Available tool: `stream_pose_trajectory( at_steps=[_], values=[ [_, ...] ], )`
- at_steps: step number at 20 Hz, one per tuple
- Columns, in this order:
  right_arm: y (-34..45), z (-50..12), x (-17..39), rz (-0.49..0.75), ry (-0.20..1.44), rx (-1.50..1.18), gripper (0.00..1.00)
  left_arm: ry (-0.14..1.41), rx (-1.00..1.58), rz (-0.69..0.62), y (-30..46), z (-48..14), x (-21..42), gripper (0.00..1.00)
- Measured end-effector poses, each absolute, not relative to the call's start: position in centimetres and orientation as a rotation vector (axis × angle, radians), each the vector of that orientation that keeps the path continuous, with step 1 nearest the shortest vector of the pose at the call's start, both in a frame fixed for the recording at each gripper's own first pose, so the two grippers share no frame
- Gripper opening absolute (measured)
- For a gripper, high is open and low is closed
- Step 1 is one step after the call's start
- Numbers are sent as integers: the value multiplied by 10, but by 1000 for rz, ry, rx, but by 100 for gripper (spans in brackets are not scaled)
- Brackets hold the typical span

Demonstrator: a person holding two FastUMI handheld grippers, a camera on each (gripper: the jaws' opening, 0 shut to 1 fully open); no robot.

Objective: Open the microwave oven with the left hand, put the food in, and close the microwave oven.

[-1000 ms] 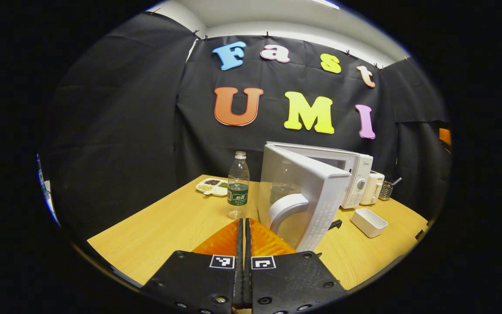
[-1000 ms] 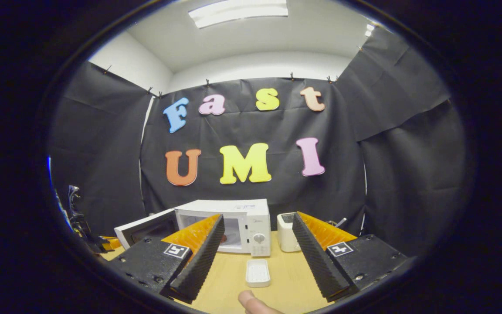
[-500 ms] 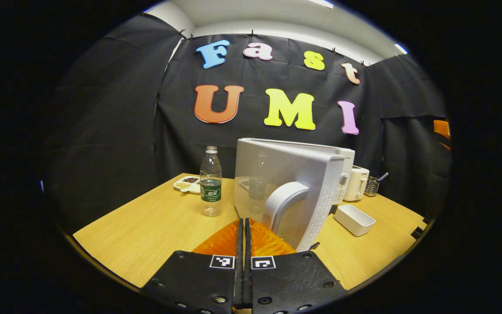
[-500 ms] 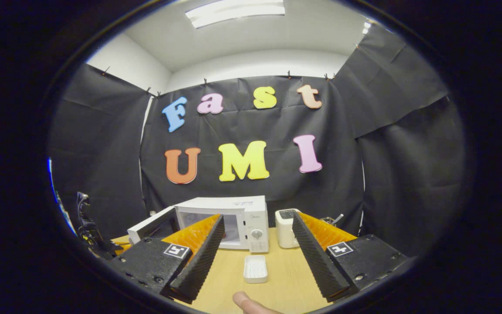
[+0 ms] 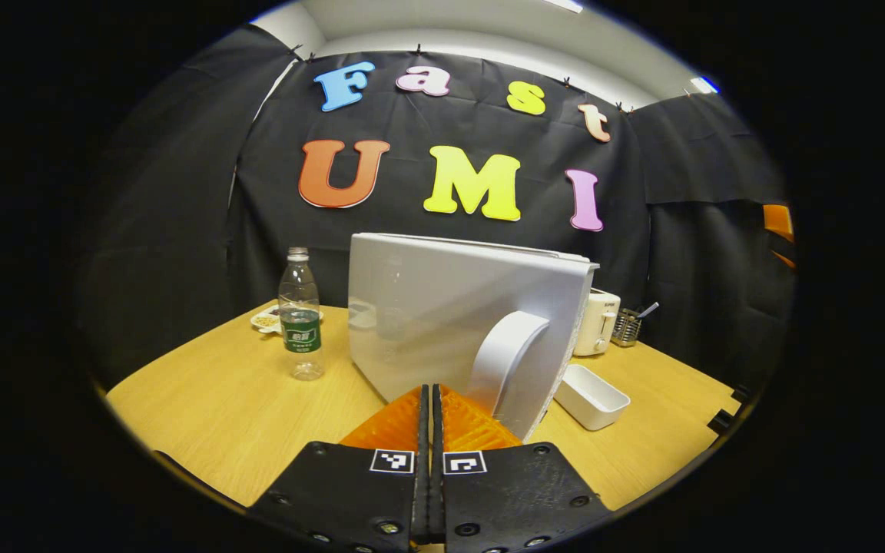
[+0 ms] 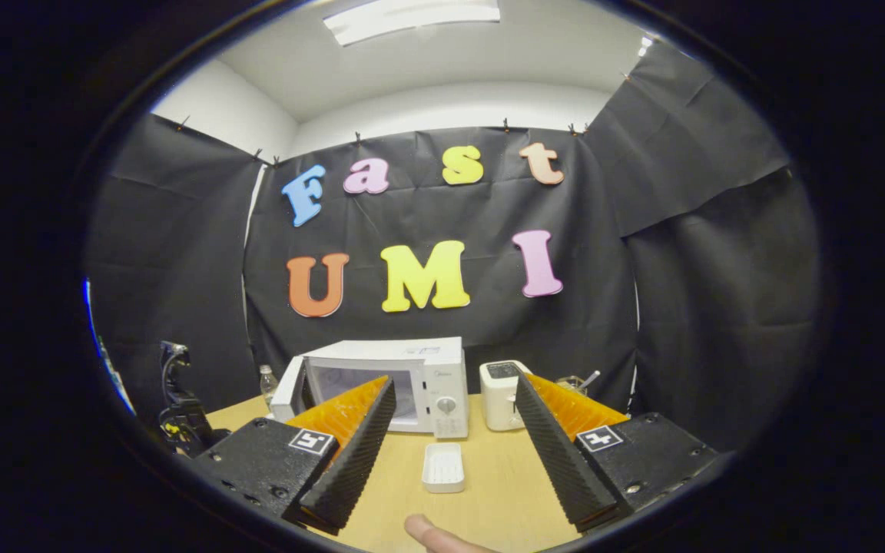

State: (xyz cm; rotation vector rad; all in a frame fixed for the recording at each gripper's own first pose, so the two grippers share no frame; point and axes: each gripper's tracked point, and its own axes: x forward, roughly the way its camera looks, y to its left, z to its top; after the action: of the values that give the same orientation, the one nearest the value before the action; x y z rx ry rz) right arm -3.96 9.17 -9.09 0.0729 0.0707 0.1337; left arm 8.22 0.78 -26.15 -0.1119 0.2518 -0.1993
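The white microwave stands at the back of the wooden table. Its door is partly open, and the outer face with its curved handle is turned towards my left gripper. That gripper is shut with nothing between its fingers, and its tips sit close against the door just left of the handle's lower end. In the right gripper view the door stands at a narrow angle to the oven. My right gripper hangs open and empty in front of the oven. A white rectangular dish lies on the table before it.
A water bottle and a divided plate of grains stand left of the door. A white toaster and a utensil holder are right of the oven. A fingertip shows at the bottom of the right gripper view.
The microwave door has swung from wide open towards the oven, with my shut left gripper following it forward. The right gripper has stayed open and risen slightly.
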Motion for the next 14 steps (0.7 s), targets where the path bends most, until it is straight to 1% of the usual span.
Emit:
stream_pose_trajectory(
  at_steps=[7,10,14],
  values=[
    [68,-71,-49,109,25,33,100,263,-89,-237,-36,-261,120,0],
    [55,-66,-47,85,-3,41,99,260,-93,-280,-62,-262,137,0],
    [43,-70,-42,79,10,50,100,274,-110,-327,-94,-265,164,0]
  ],
)
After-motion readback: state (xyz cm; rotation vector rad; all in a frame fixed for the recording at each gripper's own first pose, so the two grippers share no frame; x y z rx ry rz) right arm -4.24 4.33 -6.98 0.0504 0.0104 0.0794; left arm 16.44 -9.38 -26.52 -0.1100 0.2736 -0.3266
